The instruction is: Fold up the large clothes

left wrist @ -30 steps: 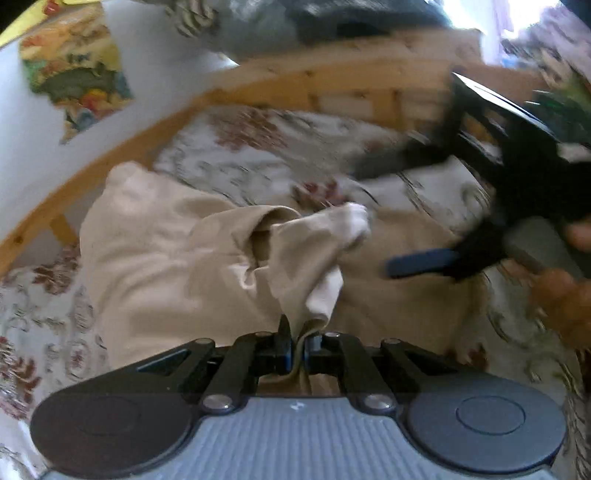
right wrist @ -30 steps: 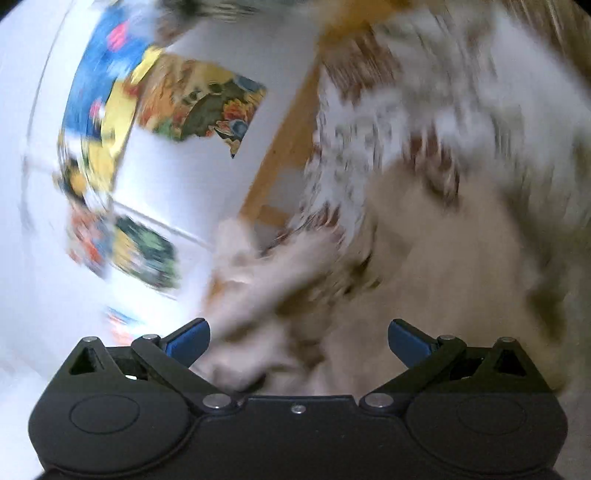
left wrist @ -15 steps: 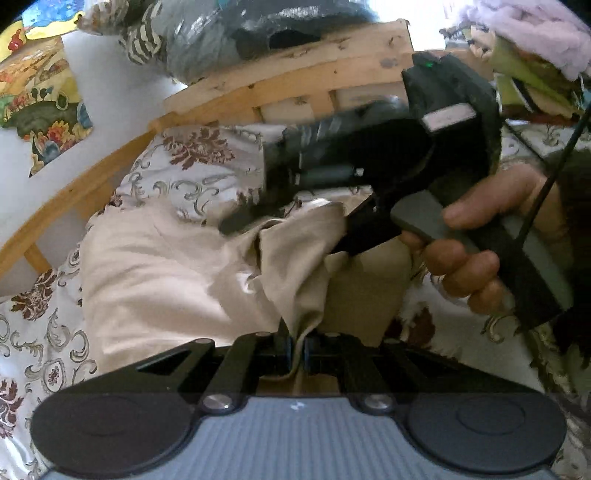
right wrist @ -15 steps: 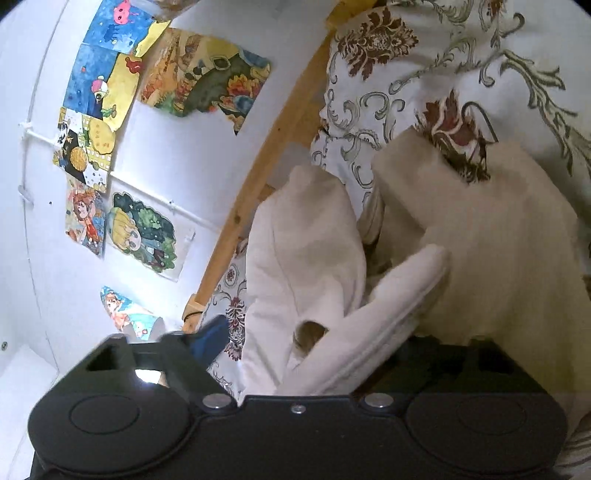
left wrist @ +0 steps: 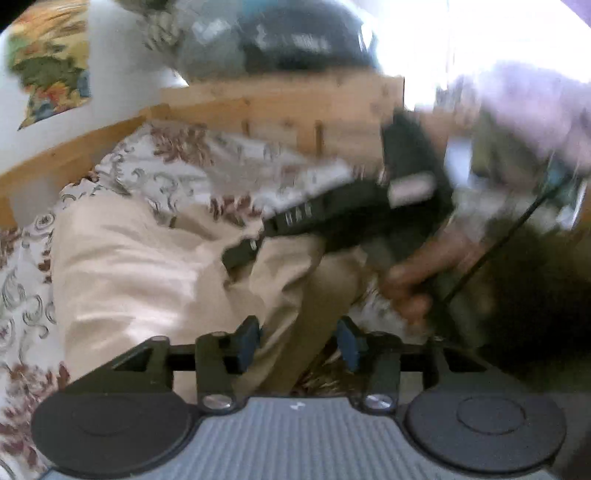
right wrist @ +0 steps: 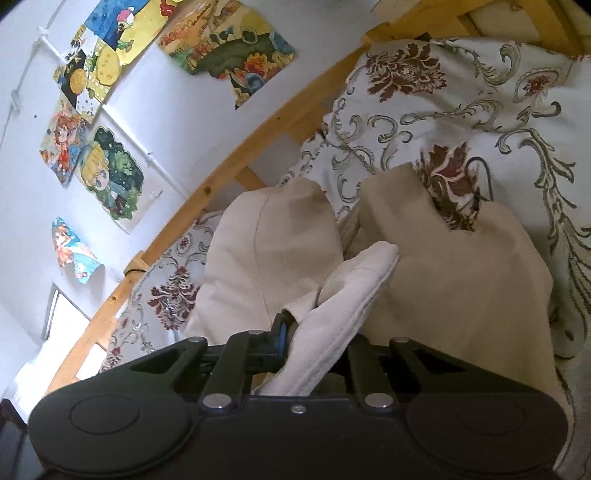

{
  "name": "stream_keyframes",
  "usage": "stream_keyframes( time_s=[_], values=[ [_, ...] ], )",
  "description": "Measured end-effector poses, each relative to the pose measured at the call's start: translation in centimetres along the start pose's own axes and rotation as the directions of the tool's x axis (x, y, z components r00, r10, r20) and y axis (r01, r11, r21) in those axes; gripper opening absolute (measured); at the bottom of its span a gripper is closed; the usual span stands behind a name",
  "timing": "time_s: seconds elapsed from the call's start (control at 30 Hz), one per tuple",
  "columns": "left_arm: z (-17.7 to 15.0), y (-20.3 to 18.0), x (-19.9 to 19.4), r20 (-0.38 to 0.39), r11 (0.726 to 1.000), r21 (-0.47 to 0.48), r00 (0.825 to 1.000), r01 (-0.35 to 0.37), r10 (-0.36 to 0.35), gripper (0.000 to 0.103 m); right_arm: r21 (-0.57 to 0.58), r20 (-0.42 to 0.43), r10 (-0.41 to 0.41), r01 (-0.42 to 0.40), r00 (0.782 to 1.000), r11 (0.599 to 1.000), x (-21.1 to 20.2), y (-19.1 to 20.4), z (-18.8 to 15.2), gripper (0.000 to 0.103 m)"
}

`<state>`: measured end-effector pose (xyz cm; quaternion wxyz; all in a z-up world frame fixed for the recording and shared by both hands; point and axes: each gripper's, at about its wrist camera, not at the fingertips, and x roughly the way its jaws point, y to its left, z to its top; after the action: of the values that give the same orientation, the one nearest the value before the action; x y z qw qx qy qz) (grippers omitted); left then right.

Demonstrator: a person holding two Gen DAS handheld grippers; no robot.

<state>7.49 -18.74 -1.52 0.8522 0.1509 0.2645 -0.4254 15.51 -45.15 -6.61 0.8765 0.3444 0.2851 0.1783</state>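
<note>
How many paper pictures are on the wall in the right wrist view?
6: four clustered at upper left, one beside them, one lower. Overlaps may hide more.

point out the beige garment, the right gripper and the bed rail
beige garment [right wrist: 461, 280]: right wrist view, flat body panel.
right gripper [right wrist: 314, 332]: right wrist view, between fingertips, on pinched cuff.
bed rail [right wrist: 207, 192]: right wrist view, wooden side bar.

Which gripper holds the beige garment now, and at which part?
The right gripper pinches a bunched cuff-like end of the beige garment. The left gripper has just opened; cloth lies between its pads, unheld.
</note>
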Motion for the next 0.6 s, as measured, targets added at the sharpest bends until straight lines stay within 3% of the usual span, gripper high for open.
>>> stream_keyframes(
  time_s=[0.07, 0.13, 0.23, 0.27, 0.33, 0.4, 0.43, 0.47, 0.53, 0.6],
  values=[
    [-0.5, 1.3, -2.2, 0.044, 0.995, -0.104, 0.999, -0.013, 0.018, 0.061, 0.007, 0.002, -0.005, 0.005, 1.0, 1.0, 0.0, -0.2, 0.0, 0.013],
    [-1.3, 2.8, -3.9, 0.08, 0.975, -0.213, 0.993, -0.071, 0.09, 0.071, 0.009, 0.0, -0.013, 0.013, 1.0, 1.0, 0.1, -0.3, -0.1, 0.013],
    [-2.4, 5.8, -5.3, 0.121, 0.92, -0.365, 0.972, -0.144, 0.2, 0.091, 0.014, -0.004, -0.026, 0.026, 1.0, 1.0, 0.3, -0.4, -0.2, 0.013],
    [-2.7, 6.9, -5.3, 0.107, 0.897, -0.407, 0.967, -0.171, 0.233, 0.092, 0.016, -0.003, -0.027, 0.027, 1.0, 1.0, 0.4, -0.3, -0.3, 0.013],
    [-3.2, 9.0, -4.5, 0.069, 0.857, -0.467, 0.958, -0.217, 0.279, 0.091, 0.013, -0.002, -0.031, 0.031, 1.0, 0.999, 0.4, -0.3, -0.3, 0.013],
    [-3.9, 11.4, -3.4, 0.009, 0.8, -0.543, 0.951, -0.254, 0.308, 0.085, 0.015, -0.001, -0.03, 0.03, 1.0, 0.999, 0.4, -0.3, -0.3, 0.013],
    [-4.4, 12.4, -2.7, -0.031, 0.777, -0.571, 0.953, -0.265, 0.303, 0.075, 0.018, 0.001, -0.027, 0.027, 1.0, 0.999, 0.3, -0.3, -0.3, 0.013],
    [-4.8, 13.3, -1.8, -0.079, 0.758, -0.591, 0.954, -0.277, 0.288, 0.072, 0.023, 0.002, -0.021, 0.021, 1.0, 1.0, 0.3, -0.3, -0.3, 0.013],
    [-5.5, 14.0, -1.8, -0.079, 0.748, -0.608, 0.958, -0.267, 0.277, 0.072, 0.057, 0.007, 0.013, -0.013, 1.0, 0.998, 0.3, -0.5, -0.2, 0.014],
    [-5.5, 13.8, -1.9, -0.077, 0.777, -0.561, 0.953, -0.285, 0.294, 0.072, 0.093, 0.011, 0.059, -0.059, 0.998, 0.994, 0.3, -0.8, 0.0, 0.02]
  ],
)
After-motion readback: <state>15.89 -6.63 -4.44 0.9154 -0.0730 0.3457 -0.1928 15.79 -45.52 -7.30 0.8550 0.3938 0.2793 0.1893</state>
